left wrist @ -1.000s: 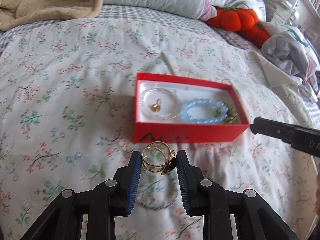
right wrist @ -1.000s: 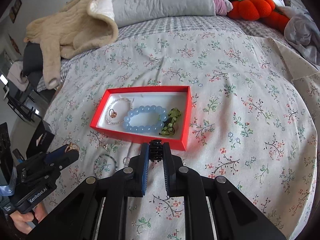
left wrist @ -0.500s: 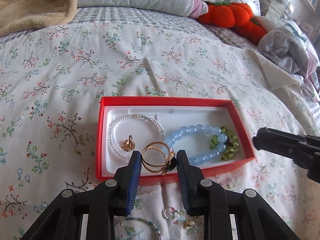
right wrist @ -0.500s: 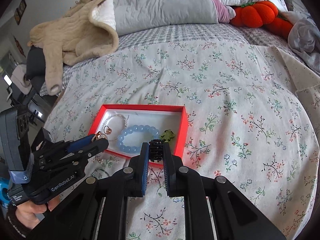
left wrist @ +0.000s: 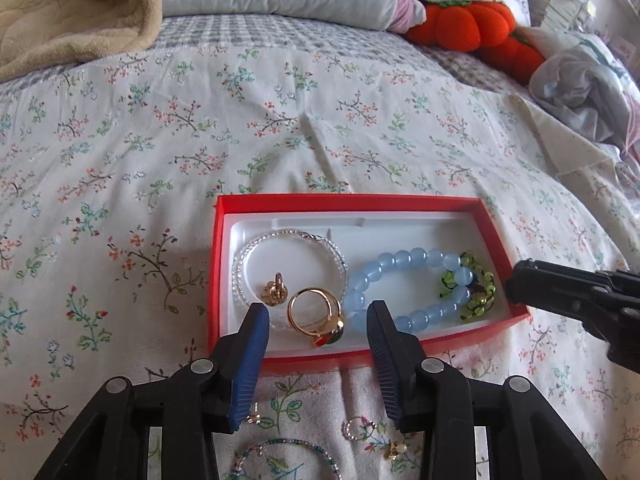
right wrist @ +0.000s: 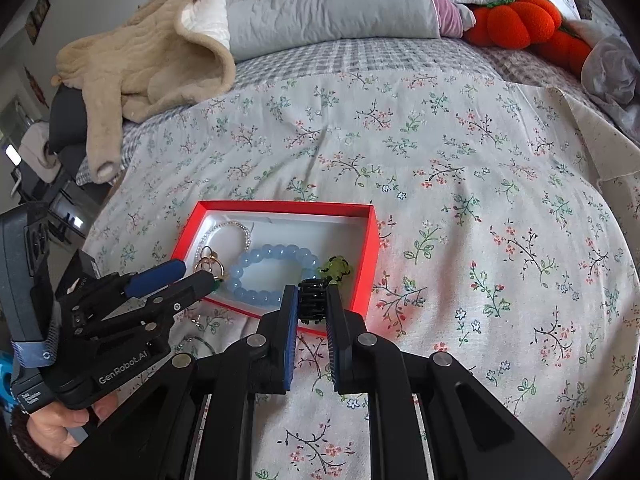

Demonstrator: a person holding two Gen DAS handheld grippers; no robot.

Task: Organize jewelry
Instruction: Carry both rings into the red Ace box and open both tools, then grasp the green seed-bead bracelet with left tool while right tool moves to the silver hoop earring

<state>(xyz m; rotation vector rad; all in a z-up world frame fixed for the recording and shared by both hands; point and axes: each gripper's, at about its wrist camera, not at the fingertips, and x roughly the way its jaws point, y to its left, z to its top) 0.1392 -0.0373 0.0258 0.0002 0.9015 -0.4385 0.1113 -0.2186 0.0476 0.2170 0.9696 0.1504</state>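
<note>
- The step in hand looks like dropping a piece into the box: the left hand-held gripper hangs over the near edge of the red box, its blue pads spread wide with clear gaps on both sides of the gold ring.
- The gold ring, with its red and green stone, lies in the white tray of the box, between the clear bead bracelet with a small gold charm inside it and the blue bead bracelet; nothing grips it.
- A green beaded piece sits at the right end of the blue bead bracelet.
- The right hand-held gripper is pressed on a small black hair claw, held near the box's near right part; whether it is above the tray or just outside is hard to tell.
- More jewelry waits on the bed in front of the box: a thin beaded chain, a small ring and a tiny gold stud.
- Likely next: the left gripper backs away from the box and lowers toward one of those loose pieces, which calls for a low, careful pinch, since they are thin and lie on soft fabric.
- The black claw probably goes into the box's free space.
</note>
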